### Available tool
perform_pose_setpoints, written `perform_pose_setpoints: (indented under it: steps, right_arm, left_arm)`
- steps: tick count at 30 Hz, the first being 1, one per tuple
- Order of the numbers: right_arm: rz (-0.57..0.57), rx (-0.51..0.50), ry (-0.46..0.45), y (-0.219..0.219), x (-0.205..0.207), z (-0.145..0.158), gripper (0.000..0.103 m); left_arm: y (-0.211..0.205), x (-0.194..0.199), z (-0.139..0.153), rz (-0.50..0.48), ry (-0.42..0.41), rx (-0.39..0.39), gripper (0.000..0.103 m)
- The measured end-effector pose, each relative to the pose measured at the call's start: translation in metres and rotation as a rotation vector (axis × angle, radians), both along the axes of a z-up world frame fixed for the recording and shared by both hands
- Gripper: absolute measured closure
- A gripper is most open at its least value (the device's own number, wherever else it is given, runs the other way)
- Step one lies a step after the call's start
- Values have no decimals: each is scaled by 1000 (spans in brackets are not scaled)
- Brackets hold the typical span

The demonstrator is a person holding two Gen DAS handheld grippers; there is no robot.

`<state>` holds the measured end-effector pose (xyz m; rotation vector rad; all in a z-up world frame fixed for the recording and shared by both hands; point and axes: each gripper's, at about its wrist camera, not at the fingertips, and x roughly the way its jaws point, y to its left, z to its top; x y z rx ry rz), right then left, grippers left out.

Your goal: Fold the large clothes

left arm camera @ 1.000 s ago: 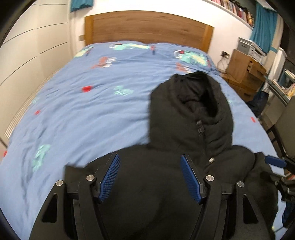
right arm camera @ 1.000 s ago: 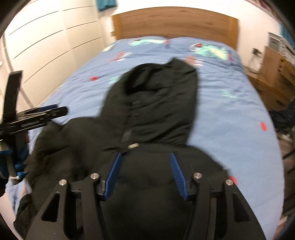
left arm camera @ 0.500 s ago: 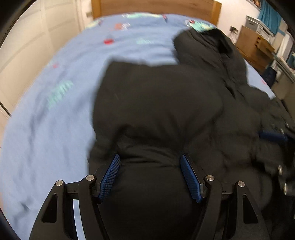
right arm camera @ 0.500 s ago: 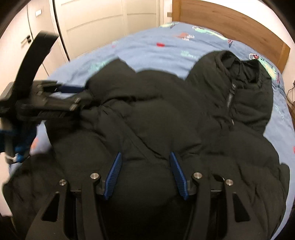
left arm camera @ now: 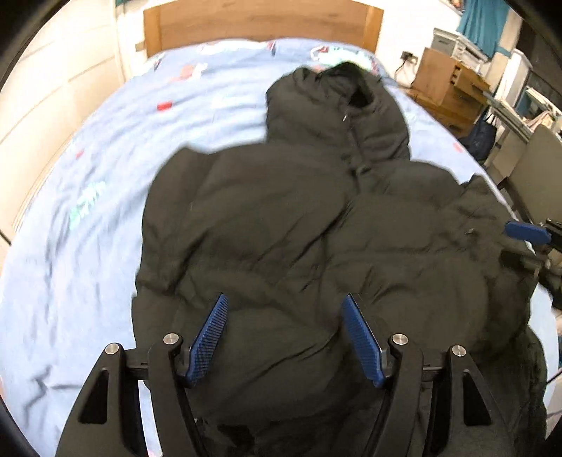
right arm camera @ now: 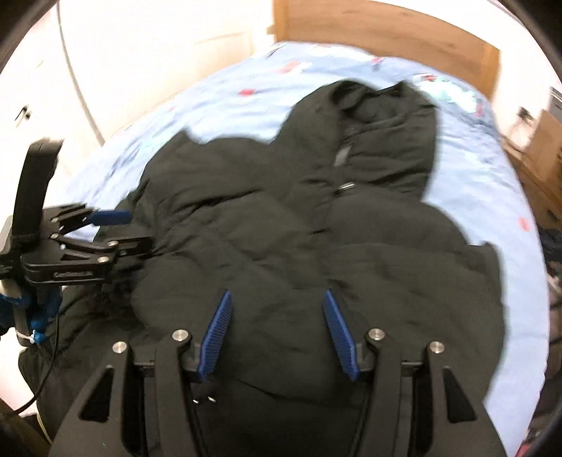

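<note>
Jacket: the black puffer jacket (left arm camera: pixel 316 246) lies front-up on the blue bedsheet (left arm camera: pixel 87 211), its hood (left arm camera: pixel 337 105) pointing toward the wooden headboard (left arm camera: pixel 260 21) and its hem at your end.

Long axis: it runs straight away from you, hem near, hood far, and both cameras look along it.

Left gripper: your left gripper (left arm camera: pixel 284 337) sits over the near left part of the body with its blue pads (left arm camera: pixel 210 337) spread wide. Fabric fills the gap between them, but the jaws are not closed on it.

Right gripper: your right gripper (right arm camera: pixel 277 334) hangs over the near right part, pads likewise well apart, with nothing clamped. In the left camera it shows at the jacket's right edge.

Sleeves: the near left panel looks bunched and lumpy. You cannot tell from either view where the cuffs lie.

Key relation: the zip line (right arm camera: pixel 340 158) runs up the middle between your two tools, so each gripper is nearer its own half. The left half falls to your left hand, the right half to your right.

Next move, as a judgement: you probably need to bring a side panel or the hem across or up the long axis. For that, each jaw must first close on an edge.

Risk: the padding is thick and springy, so a shallow pinch may slip, and folds may puff open again.
</note>
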<state>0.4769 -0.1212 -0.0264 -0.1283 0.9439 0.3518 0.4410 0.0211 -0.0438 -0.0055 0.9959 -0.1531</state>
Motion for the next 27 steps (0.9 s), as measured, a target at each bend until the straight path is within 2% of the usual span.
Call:
perform_pose_setpoints:
  steps: [4, 6, 9, 13, 16, 24, 27]
  right_arm:
    - [-178, -52, -43, -69, 1, 14, 50]
    - [-278, -106, -31, -106, 3, 4, 50]
    - [-355, -144, -2, -137, 2, -11, 50]
    - [-379, -134, 3, -145, -1, -19, 50]
    - [-381, -118, 2, -145, -2, -20, 50]
    - [-401, -109, 0, -151, 4, -28, 50]
    - [-386, -115, 16, -150, 7, -34, 50]
  left_arm:
    - [-2, 16, 7, 4, -34, 9, 35]
    - [-2, 19, 3, 11, -41, 19, 35]
    - [-2, 20, -5, 23, -42, 26, 35]
    - [-7, 14, -1, 6, -43, -4, 35]
    - [-24, 8, 4, -37, -35, -57, 35]
    - [-106, 0, 4, -197, -13, -189, 35]
    - [-134, 0, 1, -251, -3, -198, 35]
